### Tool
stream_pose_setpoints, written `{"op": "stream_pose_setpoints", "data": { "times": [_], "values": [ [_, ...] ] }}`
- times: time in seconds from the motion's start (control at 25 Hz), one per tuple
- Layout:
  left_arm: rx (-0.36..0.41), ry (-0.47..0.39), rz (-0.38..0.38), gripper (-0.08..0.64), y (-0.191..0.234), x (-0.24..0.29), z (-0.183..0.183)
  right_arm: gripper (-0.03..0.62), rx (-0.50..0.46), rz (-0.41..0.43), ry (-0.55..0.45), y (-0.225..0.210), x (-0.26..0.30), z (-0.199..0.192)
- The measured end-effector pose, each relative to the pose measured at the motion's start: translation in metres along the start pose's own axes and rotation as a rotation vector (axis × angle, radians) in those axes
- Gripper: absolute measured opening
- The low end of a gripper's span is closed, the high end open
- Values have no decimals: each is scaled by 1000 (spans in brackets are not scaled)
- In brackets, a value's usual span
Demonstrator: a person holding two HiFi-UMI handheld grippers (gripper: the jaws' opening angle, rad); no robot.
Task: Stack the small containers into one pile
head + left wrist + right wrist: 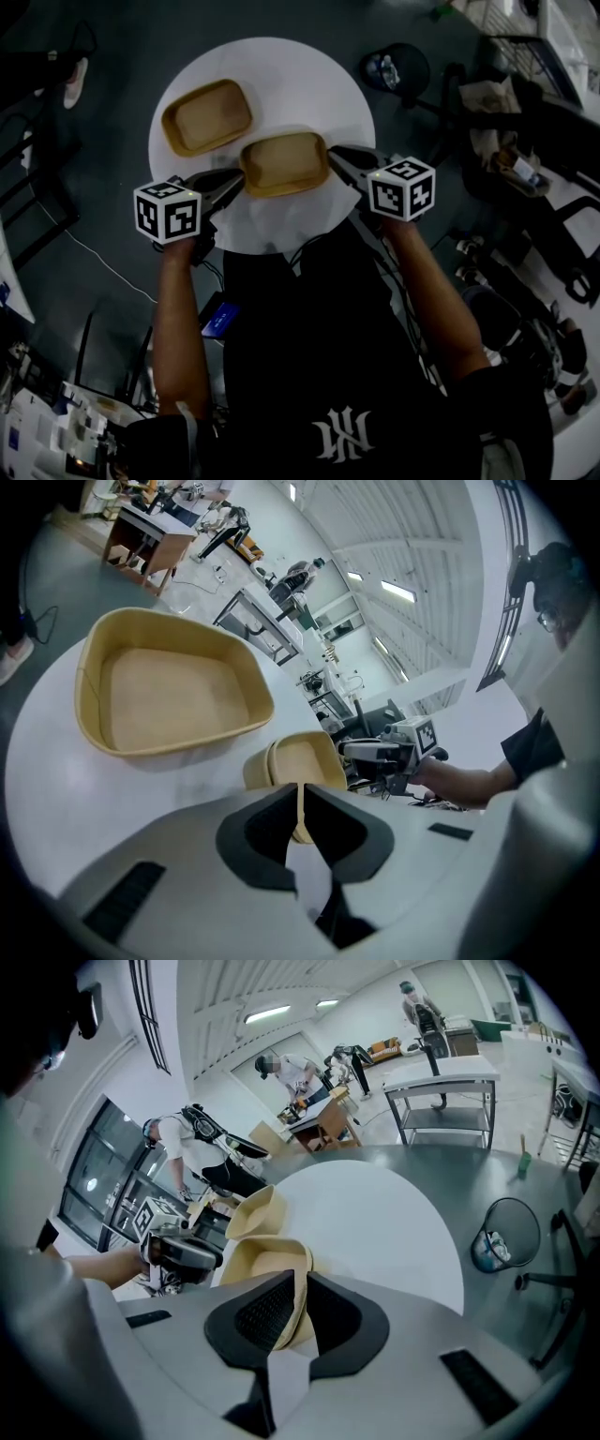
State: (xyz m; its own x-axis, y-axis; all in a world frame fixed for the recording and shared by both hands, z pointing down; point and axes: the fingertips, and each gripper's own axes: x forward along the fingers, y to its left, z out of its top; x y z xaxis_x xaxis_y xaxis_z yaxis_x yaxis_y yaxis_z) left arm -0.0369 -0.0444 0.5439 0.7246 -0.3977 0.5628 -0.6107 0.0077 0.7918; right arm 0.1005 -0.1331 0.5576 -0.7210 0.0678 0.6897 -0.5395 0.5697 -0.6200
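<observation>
Two tan shallow containers are on the round white table [309, 75]. One container [206, 115] [173, 691] [251, 1211] sits alone at the far left. The nearer container [284, 162] [298, 759] [267, 1262] is held at both ends. My left gripper [236, 183] [301, 808] is shut on the thin rim of its left end. At its right end my right gripper [339, 164] [302, 1305] is shut on the rim. Each gripper view shows the other gripper beyond the container. I cannot tell whether this container touches the table.
A black waste bin [394, 67] [506, 1237] stands on the grey floor beyond the table's right side. Chairs and clutter [525, 178] fill the right. Cables and equipment [56, 422] lie at lower left. People work at benches [300, 1082] in the distance.
</observation>
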Motion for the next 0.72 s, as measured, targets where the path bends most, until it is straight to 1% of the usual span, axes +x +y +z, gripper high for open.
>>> {"op": "stream_pose_setpoints", "data": {
  "times": [0.16, 0.28, 0.4, 0.52, 0.72],
  "values": [
    [18, -31, -11, 23, -9, -9, 7, 63, -39, 7, -32, 11, -8, 15],
    [41, -58, -18, 23, -18, -17, 13, 63, -72, 28, -62, 25, -16, 28],
    [63, -93, -13, 23, -24, -26, 21, 64, -114, 54, -71, 40, -19, 41],
    [73, -133, 7, 23, -22, -36, 29, 64, -144, 86, -71, 52, -18, 55],
    [84, -202, 60, 41, -7, -60, 47, 68, -193, 118, -78, 65, -3, 83]
  ]
}}
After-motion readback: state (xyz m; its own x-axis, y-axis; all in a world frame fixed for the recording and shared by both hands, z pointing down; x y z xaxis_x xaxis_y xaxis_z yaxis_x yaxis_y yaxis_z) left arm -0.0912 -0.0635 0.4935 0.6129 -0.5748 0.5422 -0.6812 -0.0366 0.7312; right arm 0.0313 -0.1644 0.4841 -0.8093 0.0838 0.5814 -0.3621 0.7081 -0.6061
